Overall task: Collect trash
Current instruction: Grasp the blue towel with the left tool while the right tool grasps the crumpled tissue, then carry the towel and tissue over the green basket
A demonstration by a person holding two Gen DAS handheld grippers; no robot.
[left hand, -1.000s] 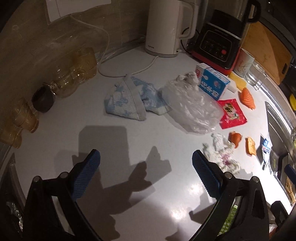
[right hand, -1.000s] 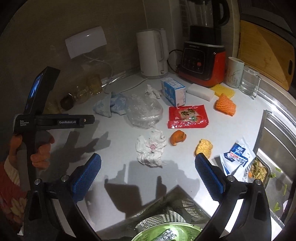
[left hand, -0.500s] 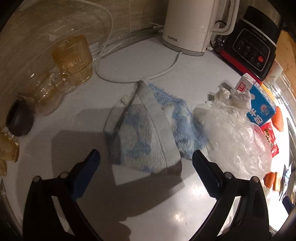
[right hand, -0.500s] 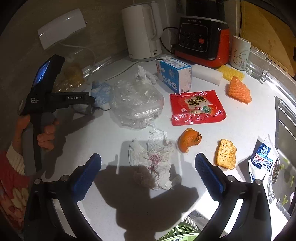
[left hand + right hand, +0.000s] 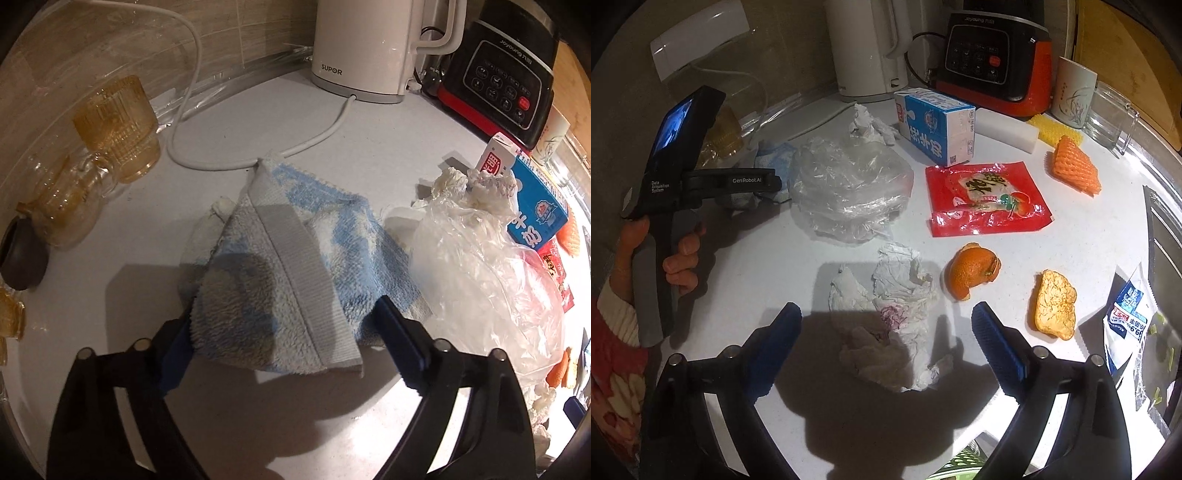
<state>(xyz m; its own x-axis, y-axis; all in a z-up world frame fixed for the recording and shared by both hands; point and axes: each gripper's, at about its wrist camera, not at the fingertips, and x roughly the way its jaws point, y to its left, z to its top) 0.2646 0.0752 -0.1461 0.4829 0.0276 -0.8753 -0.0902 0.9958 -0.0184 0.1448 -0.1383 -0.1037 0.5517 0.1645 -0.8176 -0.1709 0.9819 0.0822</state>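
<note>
My left gripper (image 5: 284, 325) is open, with its jaws on either side of the near end of a folded blue and white towel (image 5: 295, 266) on the white counter. My right gripper (image 5: 886, 332) is open just above a crumpled white tissue (image 5: 890, 314). Around it lie a clear plastic bag (image 5: 849, 188), a red snack wrapper (image 5: 986, 199), two orange peels (image 5: 975, 271) (image 5: 1054, 302), a blue milk carton (image 5: 938, 125) and a blue and white packet (image 5: 1126, 321). The left gripper body (image 5: 676, 192) shows in the right wrist view.
A white kettle (image 5: 373, 48) with its cord and a black and red blender base (image 5: 506, 77) stand at the back. Amber glasses (image 5: 118, 129) stand at the left. A mug (image 5: 1073, 92), a glass (image 5: 1112, 118), sponges (image 5: 1075, 164) and a sink edge (image 5: 1160, 221) are on the right. A green basket (image 5: 960, 465) is below.
My left gripper has moved forward and down until its jaws straddle the towel. My right gripper has come down closer over the crumpled tissue.
</note>
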